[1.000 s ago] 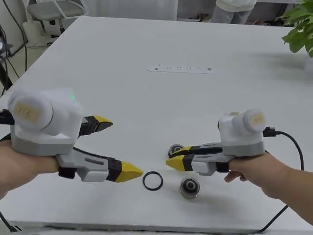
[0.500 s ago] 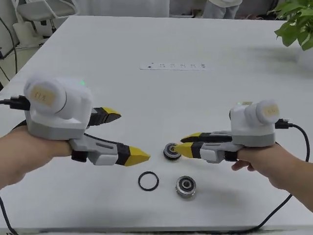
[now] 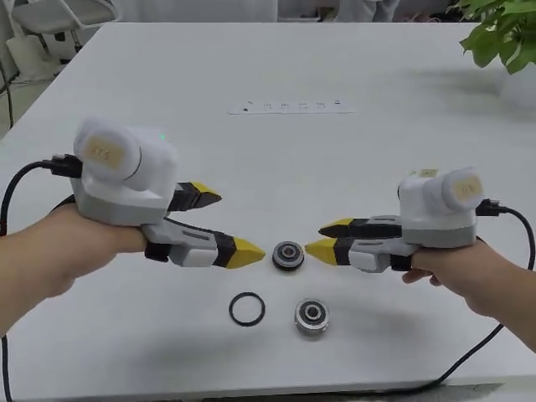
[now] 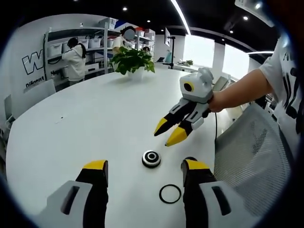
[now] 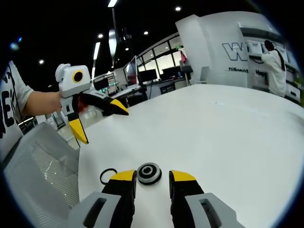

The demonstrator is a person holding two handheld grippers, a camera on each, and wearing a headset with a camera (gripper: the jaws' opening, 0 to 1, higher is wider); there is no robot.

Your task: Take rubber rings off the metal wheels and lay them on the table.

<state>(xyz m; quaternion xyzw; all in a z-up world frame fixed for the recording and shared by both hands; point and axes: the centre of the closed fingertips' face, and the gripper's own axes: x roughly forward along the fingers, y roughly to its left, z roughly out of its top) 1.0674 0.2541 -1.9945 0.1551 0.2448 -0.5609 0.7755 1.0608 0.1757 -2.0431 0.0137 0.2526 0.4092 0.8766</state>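
A metal wheel with a black rubber ring (image 3: 288, 255) lies on the white table (image 3: 335, 159), between the two grippers' yellow tips. My left gripper (image 3: 230, 222) is wide open, its lower tip just left of that wheel. From the right, my right gripper (image 3: 325, 237) points at the wheel, open with a narrower gap. A loose rubber ring (image 3: 247, 308) and a bare metal wheel (image 3: 311, 316) lie nearer the front edge. In the left gripper view the wheel (image 4: 151, 158) sits ahead between the jaws. In the right gripper view it (image 5: 149, 173) lies close before the tips.
A white power strip (image 3: 291, 106) lies flat at mid-table. A green plant (image 3: 498, 38) stands at the far right corner. A chair (image 3: 50, 17) is beyond the far left corner. A black cable (image 3: 494, 335) trails from the right gripper. Two people stand by shelves (image 4: 76, 57).
The left gripper has moved in toward the ringed wheel. The right gripper has drawn back to the right, so the wheel now lies uncovered between the two sets of tips.
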